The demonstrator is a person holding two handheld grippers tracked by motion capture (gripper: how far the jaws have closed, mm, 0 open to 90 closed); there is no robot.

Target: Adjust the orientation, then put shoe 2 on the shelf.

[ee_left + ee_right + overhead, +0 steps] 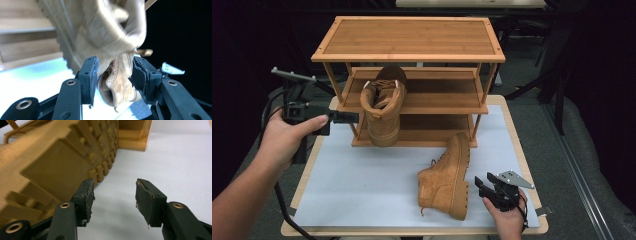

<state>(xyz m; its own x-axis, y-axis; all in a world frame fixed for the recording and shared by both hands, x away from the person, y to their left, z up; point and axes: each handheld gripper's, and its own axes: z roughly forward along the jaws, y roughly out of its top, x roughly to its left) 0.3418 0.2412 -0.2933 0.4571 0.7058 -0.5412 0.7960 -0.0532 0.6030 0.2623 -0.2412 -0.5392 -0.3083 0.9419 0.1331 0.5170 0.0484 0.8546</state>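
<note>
The slatted wooden shoe rack [412,55] already carries one tan suede boot [384,107], standing heel-up on its middle shelf and overhanging the edge. The other boot [447,177] lies on its side on the white tabletop [362,185], lugged sole toward the right gripper [484,186], whose jaws are spread and empty. The left gripper [347,118] sits beside the shelved boot, jaws apart.

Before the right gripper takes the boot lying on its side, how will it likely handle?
The boot on the mat looks stiff below: its lugged sole is thick. The suede-like upper may give and grip well. Lying flat, it seems unlikely to roll. The right gripper is open beside it.
</note>
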